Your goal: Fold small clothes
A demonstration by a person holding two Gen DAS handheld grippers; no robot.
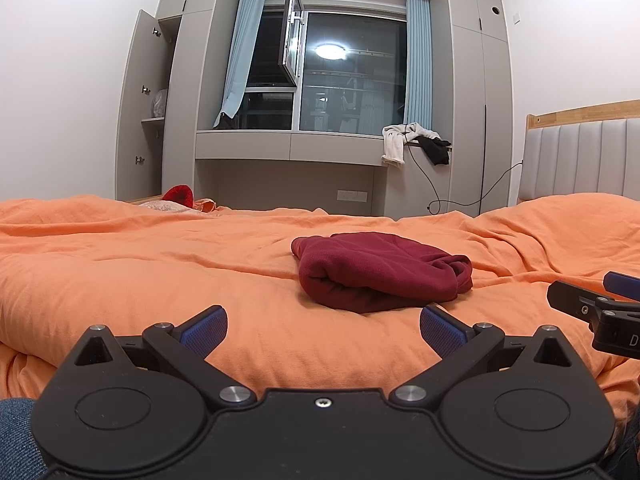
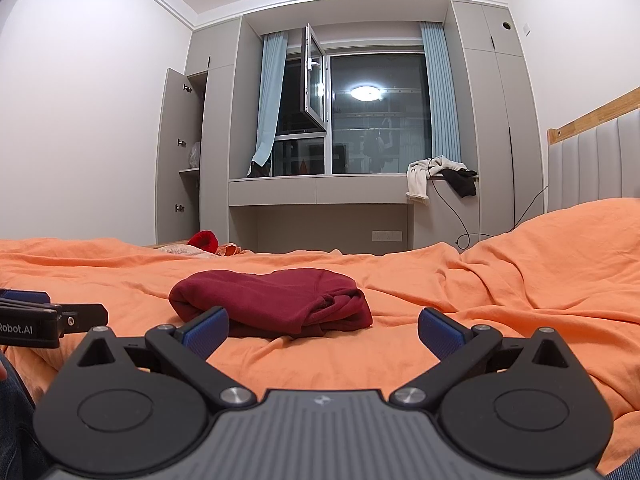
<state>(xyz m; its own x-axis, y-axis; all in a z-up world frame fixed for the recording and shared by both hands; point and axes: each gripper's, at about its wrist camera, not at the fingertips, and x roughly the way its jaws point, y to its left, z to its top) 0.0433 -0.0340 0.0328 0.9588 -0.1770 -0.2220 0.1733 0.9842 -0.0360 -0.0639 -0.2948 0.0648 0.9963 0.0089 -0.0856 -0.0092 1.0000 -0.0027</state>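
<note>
**Sweater lies folded ahead of two empty grippers**

Sweater (image 1: 380, 270), dark red and already doubled into a thick bundle, rests on the orange bedcover (image 1: 160, 264) near the middle of the bed. Its long axis runs left to right across both views, with a rounded fold at the left end and loose bunched edges at the right end.

Going left to right: the left gripper (image 1: 323, 330) sits low over the bedcover, fingers spread wide and holding nothing. From it the bundle lies ahead and slightly to the right, a short way off and not touched. In the right wrist view the sweater (image 2: 272, 300) lies ahead and to the left of the right gripper (image 2: 323, 330), whose fingers are also spread and empty; the left blue pad (image 2: 206, 330) overlaps the bundle's near edge in the picture, though I cannot tell whether it touches. The bundle lies between the two grippers, and the right one looks the nearer.

Nothing stands between either gripper and the bundle; only wrinkles in the bedcover. Well behind, a bright red item (image 1: 180, 194) lies at the bed's far edge, and white and black clothes (image 1: 412, 142) hang from the window ledge. The padded headboard (image 1: 580, 156) stands far right.
</note>
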